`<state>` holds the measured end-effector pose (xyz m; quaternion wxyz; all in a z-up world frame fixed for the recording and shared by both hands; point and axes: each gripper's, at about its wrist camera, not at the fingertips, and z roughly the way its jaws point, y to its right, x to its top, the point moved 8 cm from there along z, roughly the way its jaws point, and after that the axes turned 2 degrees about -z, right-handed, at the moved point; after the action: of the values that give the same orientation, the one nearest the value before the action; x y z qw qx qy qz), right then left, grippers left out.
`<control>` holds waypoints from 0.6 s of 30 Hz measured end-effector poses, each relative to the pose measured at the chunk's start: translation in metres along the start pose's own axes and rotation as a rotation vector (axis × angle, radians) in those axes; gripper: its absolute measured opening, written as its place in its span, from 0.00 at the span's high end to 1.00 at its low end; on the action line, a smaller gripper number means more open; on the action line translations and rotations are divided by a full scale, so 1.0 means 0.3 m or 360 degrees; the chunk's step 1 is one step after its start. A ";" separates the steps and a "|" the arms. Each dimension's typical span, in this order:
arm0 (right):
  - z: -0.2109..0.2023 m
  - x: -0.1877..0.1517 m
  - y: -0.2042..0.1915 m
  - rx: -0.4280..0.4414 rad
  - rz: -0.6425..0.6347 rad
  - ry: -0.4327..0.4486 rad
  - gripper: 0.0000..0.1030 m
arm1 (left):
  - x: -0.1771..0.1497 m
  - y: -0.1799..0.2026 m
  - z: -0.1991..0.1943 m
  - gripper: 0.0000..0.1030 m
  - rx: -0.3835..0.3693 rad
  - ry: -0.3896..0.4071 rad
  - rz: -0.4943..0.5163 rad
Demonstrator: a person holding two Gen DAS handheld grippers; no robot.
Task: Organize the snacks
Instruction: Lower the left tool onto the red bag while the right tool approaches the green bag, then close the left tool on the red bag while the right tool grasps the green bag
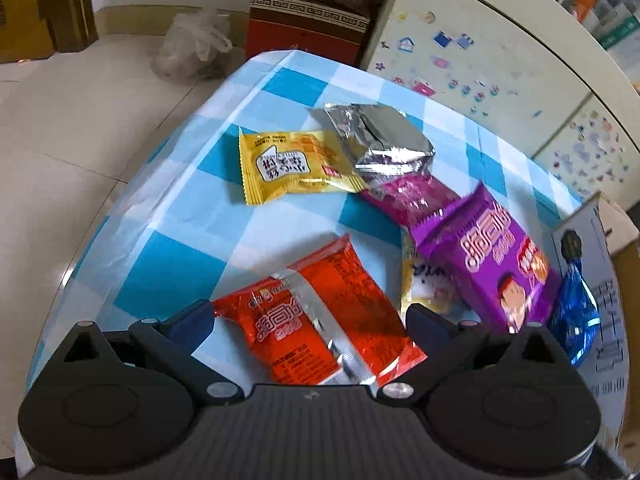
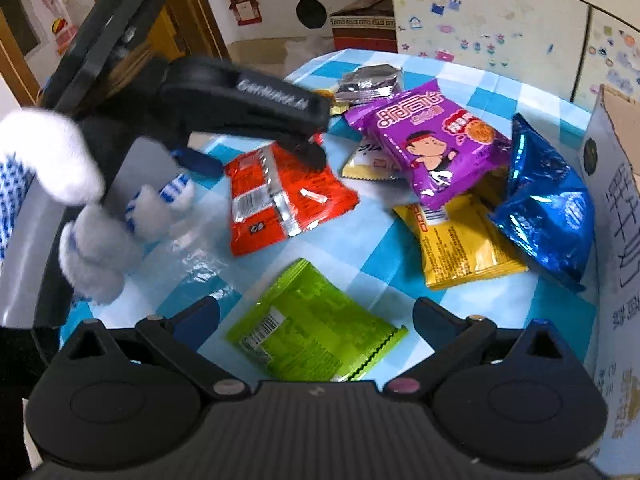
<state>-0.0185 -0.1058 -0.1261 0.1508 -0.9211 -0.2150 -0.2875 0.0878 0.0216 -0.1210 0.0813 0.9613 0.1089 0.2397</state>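
Desk (image 1: 168,216) covered in blue-and-white checked cloth, glossy under plastic film. Floor (image 1: 60,128) of pale, large tiles with thin joints. White wall (image 2: 272,0) behind, carrying a red house-shaped sticker (image 2: 244,8), a black ladle-shaped decal (image 2: 310,4) and small red flower stickers. Cream cabinet (image 1: 500,64) at the far right of the desk, doors dotted with small coloured stickers. Dark red-brown carton (image 1: 312,16) on the floor beside it; crumpled clear plastic bag (image 1: 192,48) nearby. Wooden door frame (image 2: 204,8) at left. Cardboard box (image 2: 616,208) with printed white panel at the desk's right edge. Lighting even, indoor.
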 end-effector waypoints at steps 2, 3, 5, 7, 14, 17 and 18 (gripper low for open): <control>0.013 -0.002 -0.006 -0.0001 -0.0016 -0.0015 0.01 | 0.007 0.000 0.012 0.00 0.0006 -0.0015 -0.0032; 0.023 -0.005 -0.008 0.0003 -0.0019 -0.0028 0.01 | 0.009 -0.002 0.019 0.00 0.0002 -0.0022 -0.0050; 0.033 -0.013 -0.010 0.0015 -0.0029 -0.0059 0.01 | 0.006 -0.005 0.028 0.00 0.0006 -0.0032 -0.0061; 0.036 -0.019 -0.020 0.0007 -0.0071 -0.0078 0.01 | 0.000 -0.007 0.031 0.00 0.0029 -0.0026 -0.0024; 0.027 -0.038 -0.033 0.0049 -0.0091 -0.0124 0.01 | -0.045 -0.058 0.002 0.00 0.0171 -0.0086 0.0089; 0.023 -0.052 -0.046 0.0085 -0.0118 -0.0177 0.01 | -0.056 -0.086 -0.021 0.00 0.0172 -0.0109 0.0086; 0.020 -0.056 -0.052 0.0101 -0.0126 -0.0188 0.01 | -0.056 -0.092 -0.032 0.00 0.0164 -0.0097 0.0081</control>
<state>-0.0358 -0.0953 -0.1385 0.1554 -0.9220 -0.2687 -0.2315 0.0640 0.0450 -0.1259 0.0290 0.9735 0.0941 0.2064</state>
